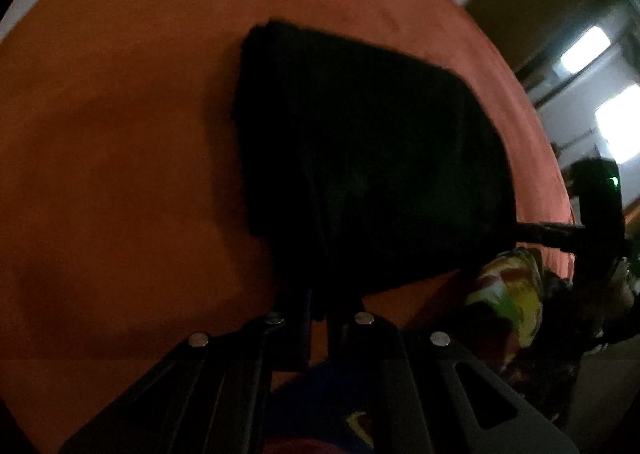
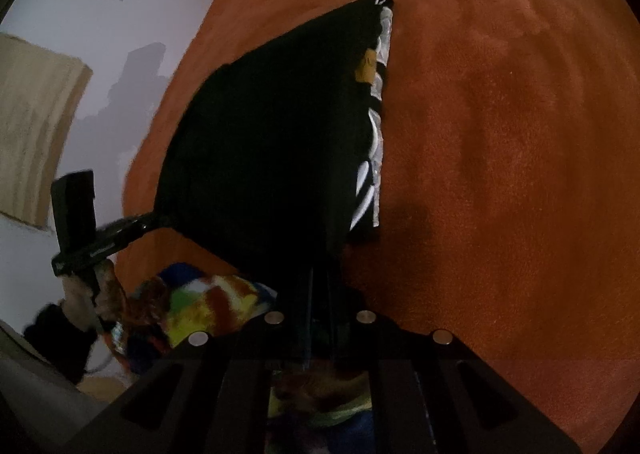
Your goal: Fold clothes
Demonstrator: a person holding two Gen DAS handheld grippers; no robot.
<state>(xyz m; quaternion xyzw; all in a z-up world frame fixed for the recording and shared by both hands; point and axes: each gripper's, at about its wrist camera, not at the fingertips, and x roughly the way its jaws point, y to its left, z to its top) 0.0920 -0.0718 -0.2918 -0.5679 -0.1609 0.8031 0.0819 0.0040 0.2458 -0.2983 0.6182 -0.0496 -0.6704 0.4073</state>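
A black garment [image 1: 360, 158] hangs stretched between both grippers above an orange blanket [image 1: 120, 134]. In the right wrist view the garment [image 2: 264, 150] shows a white printed edge and a small yellow label. My left gripper [image 1: 318, 310] is shut on its near corner; it also shows in the right wrist view [image 2: 160, 220], pinching the other corner. My right gripper [image 2: 320, 278] is shut on the garment's lower corner; in the left wrist view it [image 1: 520, 232] pinches the cloth at the right.
The orange blanket [image 2: 500, 174] covers the whole surface. A multicoloured patterned cloth [image 2: 208, 302] lies below the garment, and shows in the left wrist view [image 1: 508, 294]. A white wall [image 2: 120, 54] and a window stand behind.
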